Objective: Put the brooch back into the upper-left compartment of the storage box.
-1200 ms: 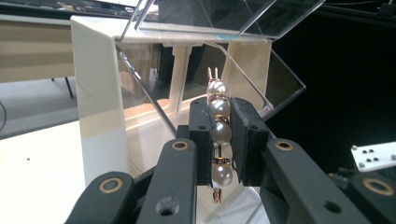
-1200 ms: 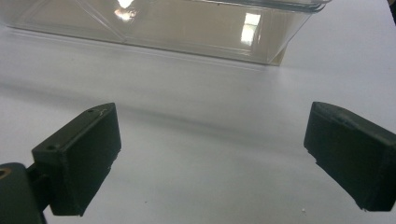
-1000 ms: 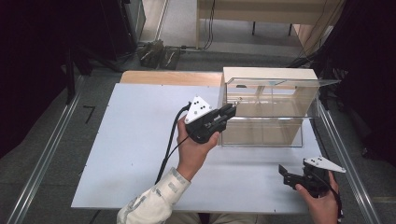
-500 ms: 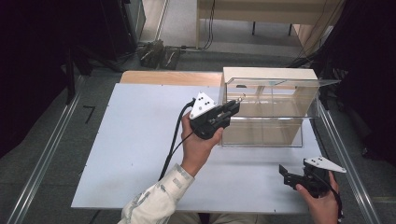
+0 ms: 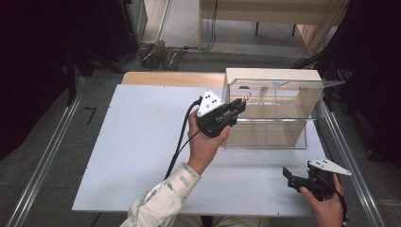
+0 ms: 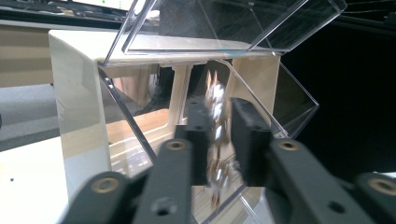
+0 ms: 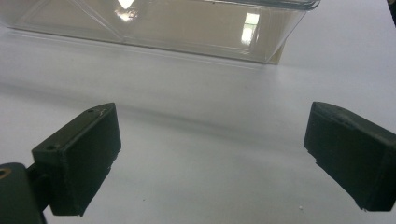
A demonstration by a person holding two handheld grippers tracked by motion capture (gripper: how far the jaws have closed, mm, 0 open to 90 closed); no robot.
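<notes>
The left gripper (image 5: 242,105) is held up at the front left corner of the clear box (image 5: 279,113), which stands near the worktop's (image 5: 142,156) far right corner. The left gripper view adds what is blurred from above: a shiny, blurred strip (image 6: 216,140) sits between the near-shut jaws, which have just been opening slightly; whether the pads press on it I cannot tell. The right gripper (image 5: 289,177), released and wide, rests near the worktop's near right corner. Grey floor and dark curtains surround the white worktop.
</notes>
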